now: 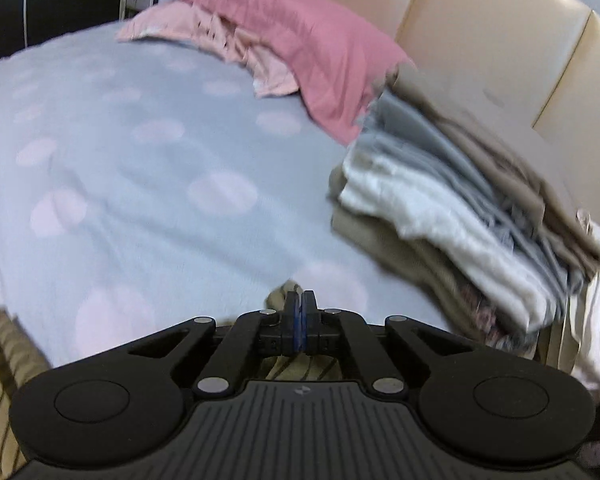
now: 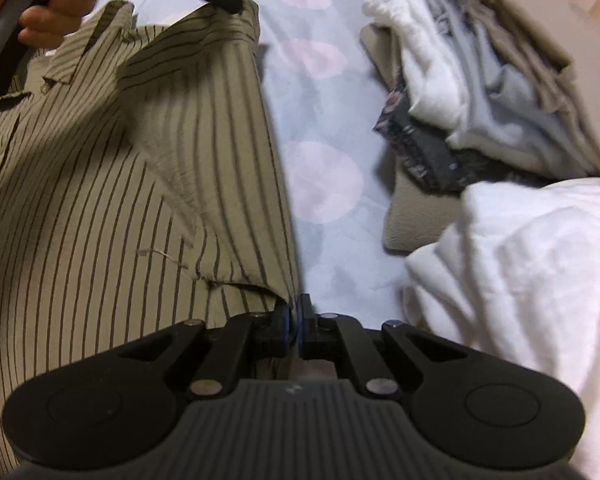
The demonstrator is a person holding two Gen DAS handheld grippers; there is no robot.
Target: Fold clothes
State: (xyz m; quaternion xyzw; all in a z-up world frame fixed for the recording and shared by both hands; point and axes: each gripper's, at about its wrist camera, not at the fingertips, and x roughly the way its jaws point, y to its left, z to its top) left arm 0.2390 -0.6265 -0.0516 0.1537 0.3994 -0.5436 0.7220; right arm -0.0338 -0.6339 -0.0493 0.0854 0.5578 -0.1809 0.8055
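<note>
**Currently: striped shirt held at two edge points**

Thin, light, limp woven fabric; expect sag between holds, so grip seams or hems. Tan dark-striped collared shirt (image 2: 100, 200) hangs over the blue dotted bedsheet (image 2: 320, 128). Left gripper (image 1: 299, 300) and right gripper (image 2: 294, 312) are each clenched on its edge. Folded clothes stack (image 2: 480, 80) lies nearby.
</note>
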